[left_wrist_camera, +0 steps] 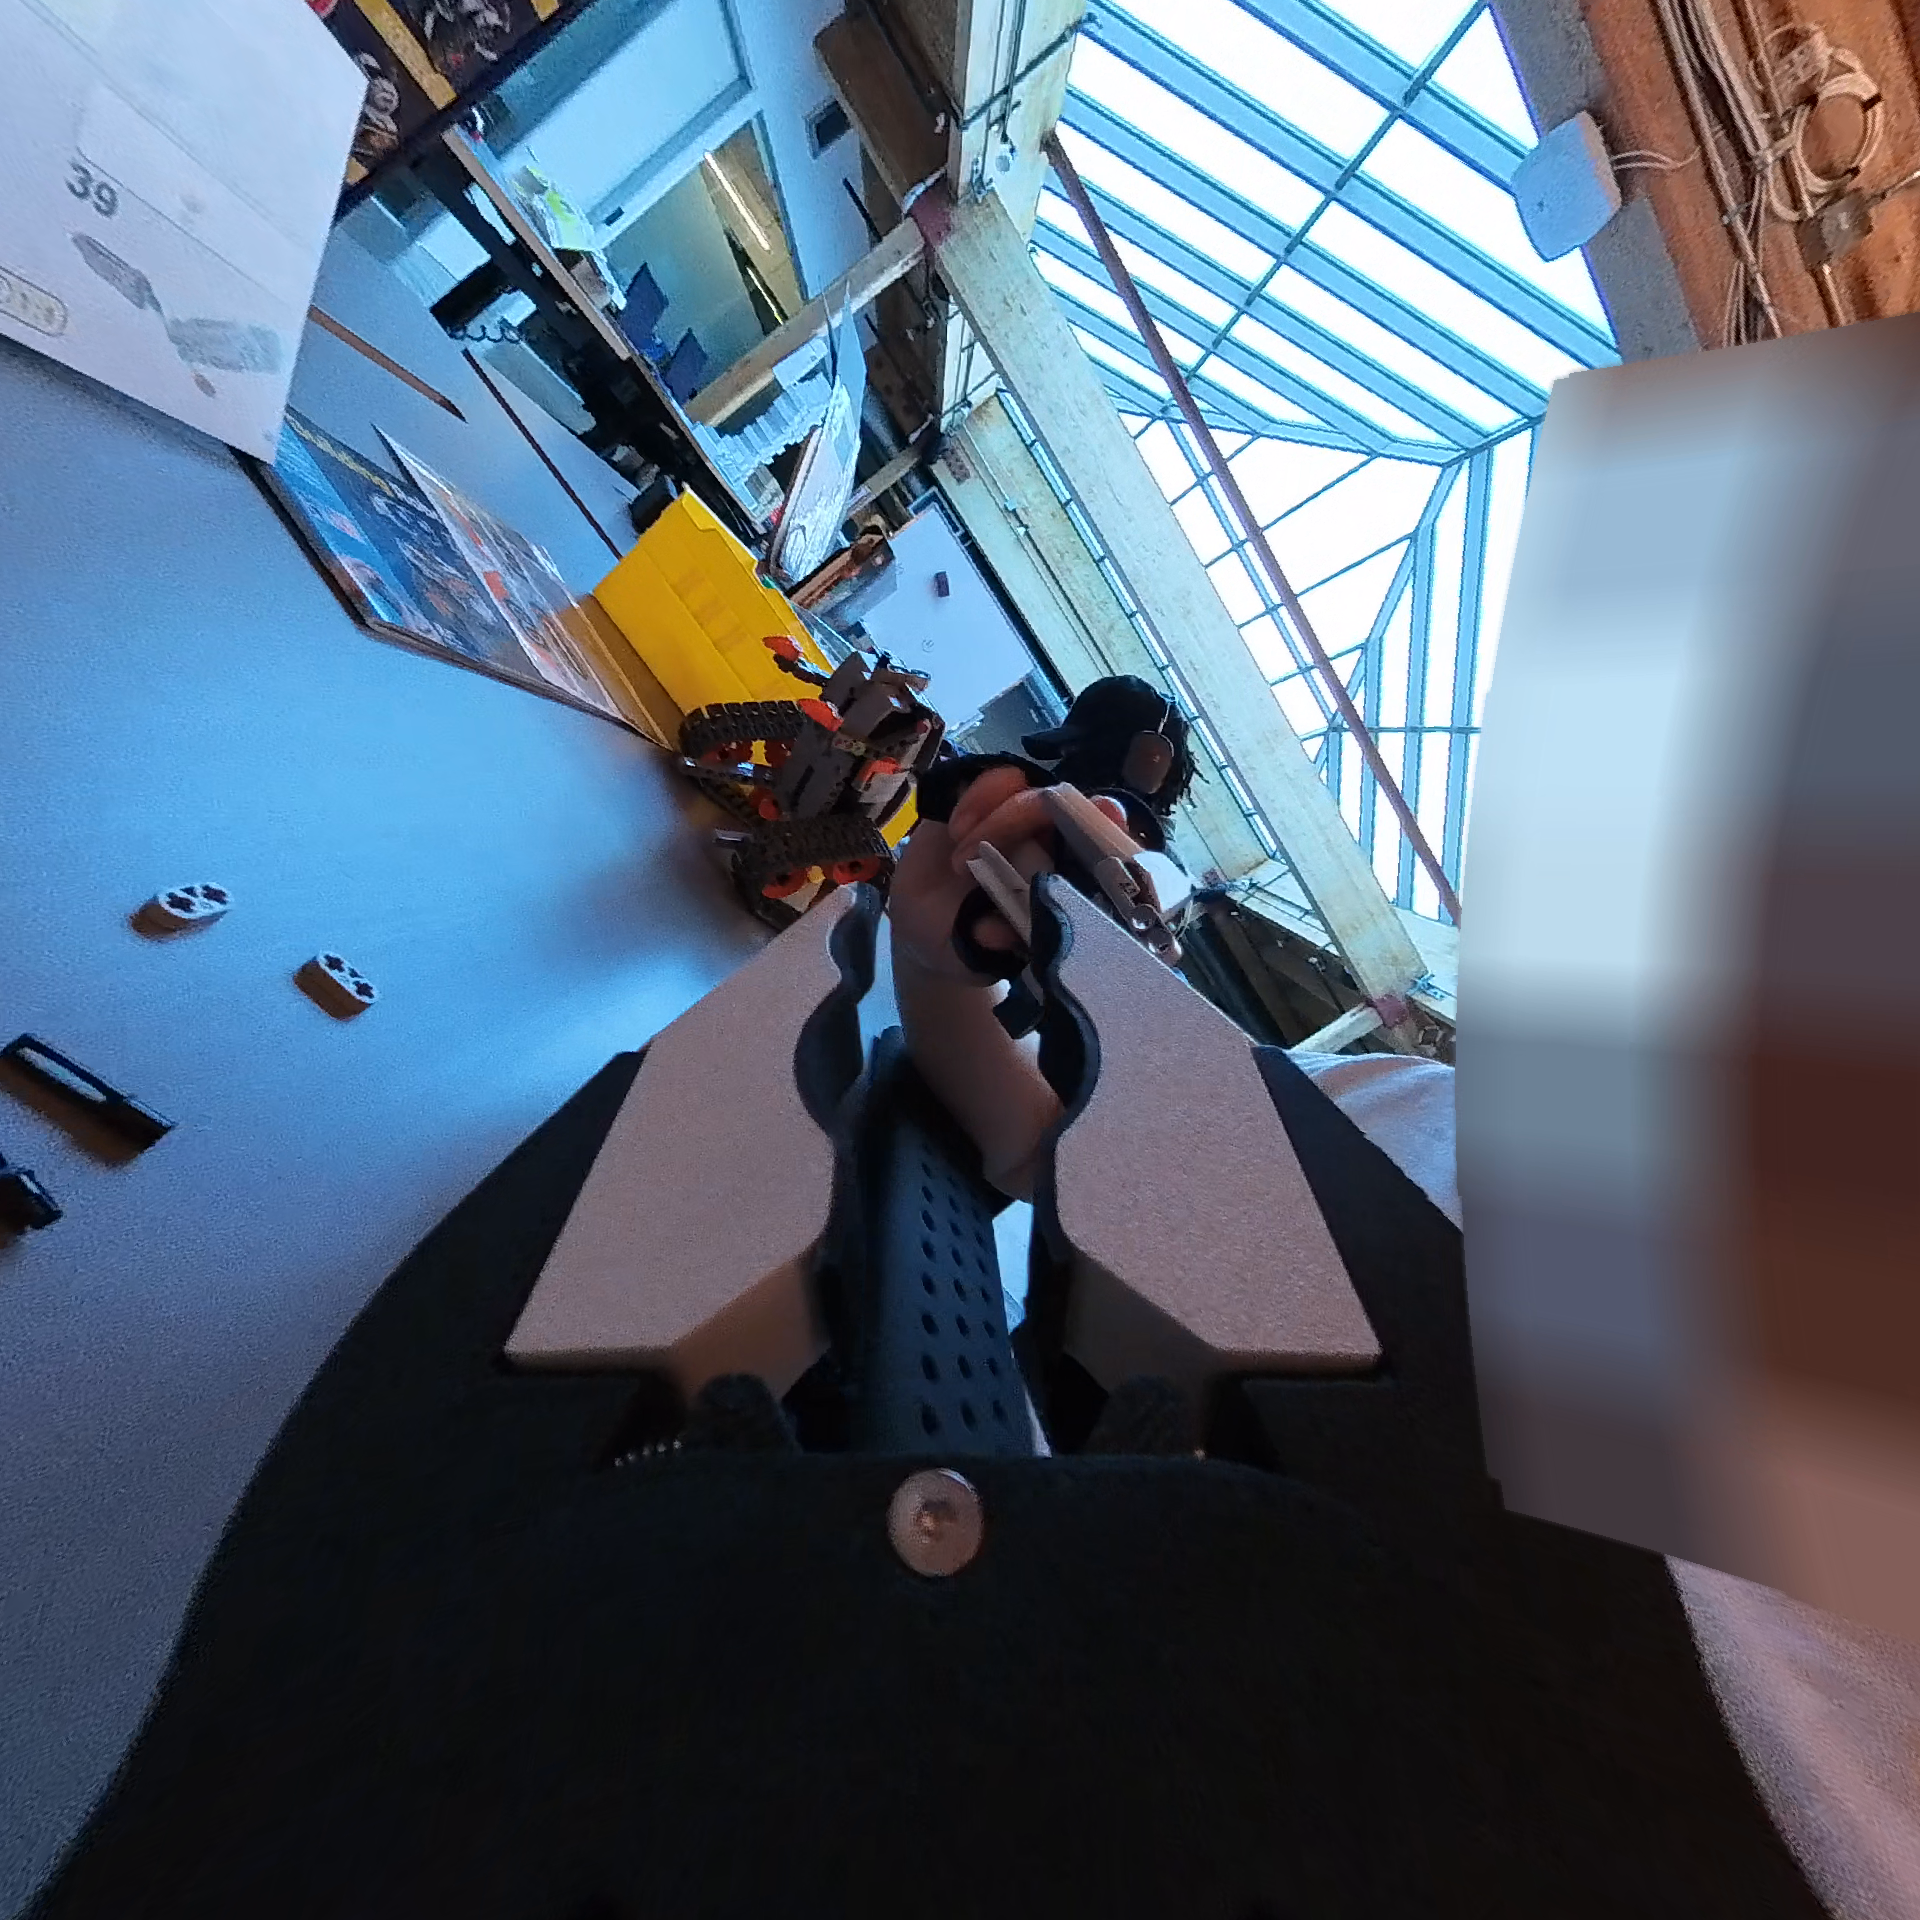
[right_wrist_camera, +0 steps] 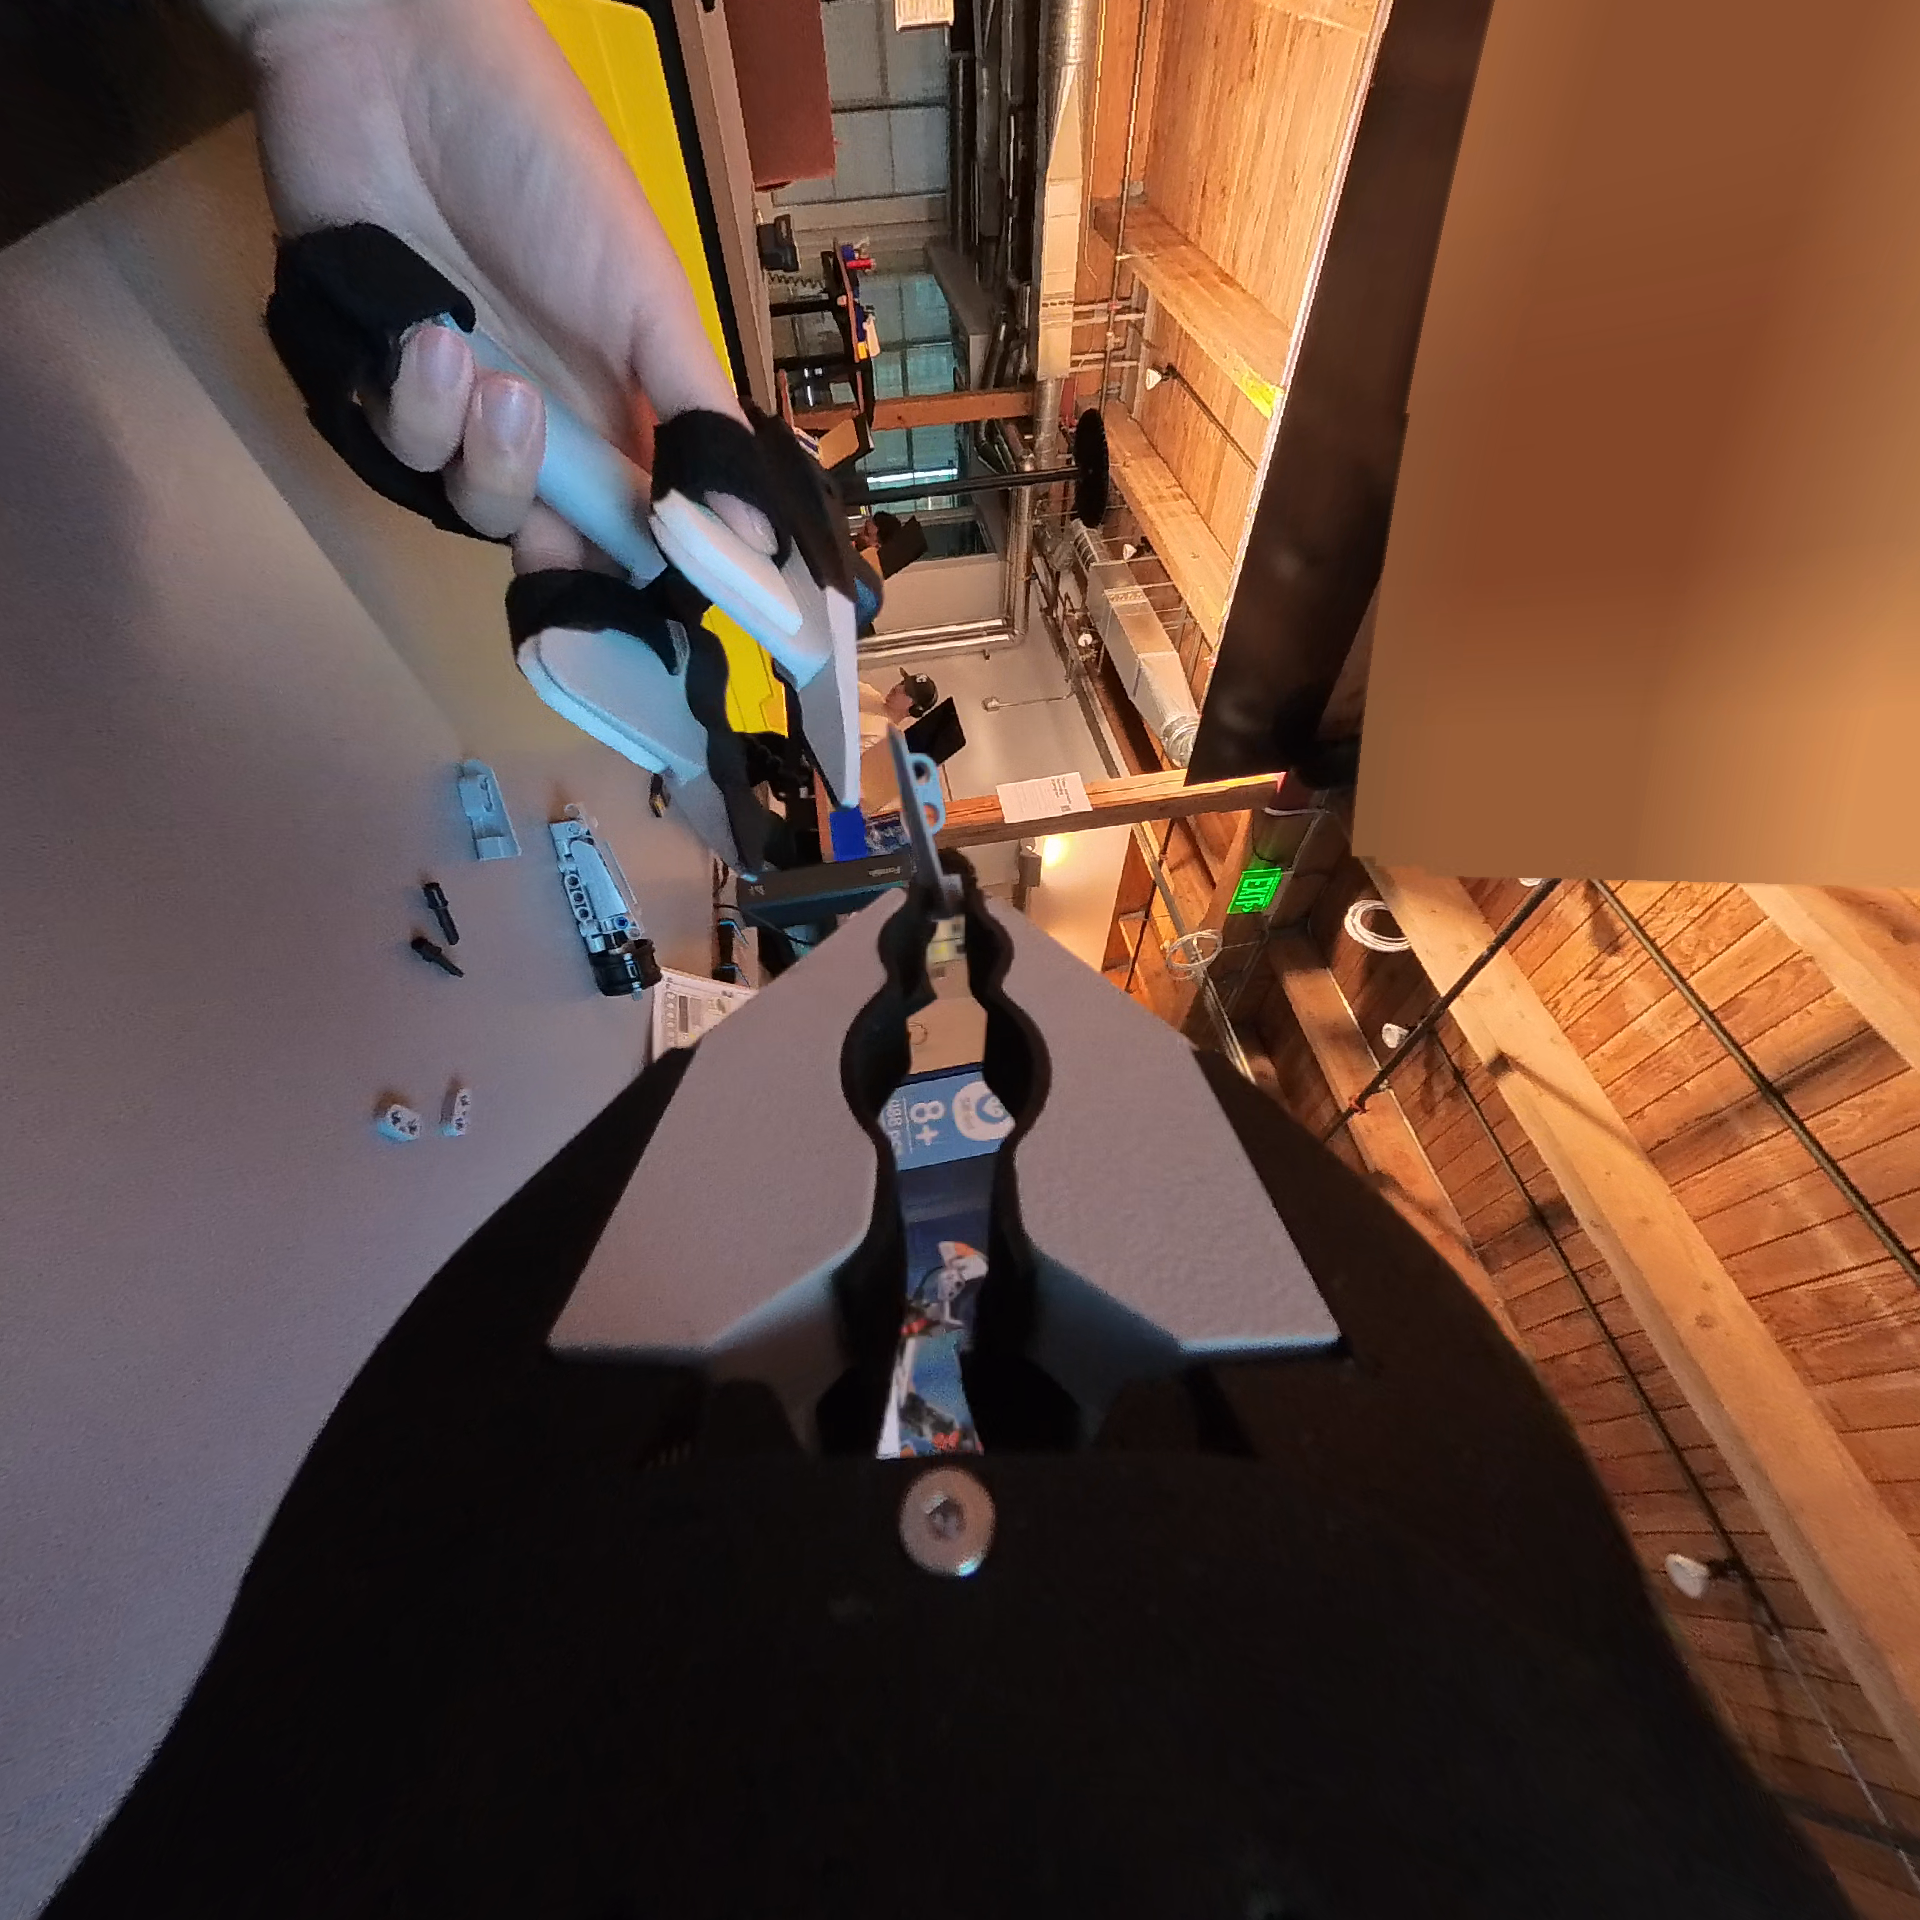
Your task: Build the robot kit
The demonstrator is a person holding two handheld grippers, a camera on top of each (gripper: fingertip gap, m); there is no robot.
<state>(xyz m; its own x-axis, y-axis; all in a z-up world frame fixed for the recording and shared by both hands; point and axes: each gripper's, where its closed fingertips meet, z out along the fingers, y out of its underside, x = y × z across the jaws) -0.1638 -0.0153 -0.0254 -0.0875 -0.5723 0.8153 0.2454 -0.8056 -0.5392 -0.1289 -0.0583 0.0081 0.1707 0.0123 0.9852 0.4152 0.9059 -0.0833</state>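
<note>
Matte grey, wavy-edged fingers of the right gripper pinch a thin grey perforated beam. Left gripper stands parted, empty, above a smooth table scattered with small holed plastic pieces.

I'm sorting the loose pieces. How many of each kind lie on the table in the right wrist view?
Small pale connectors: 2
Black pins: 2
Grey parts: 2
Total: 6
</note>
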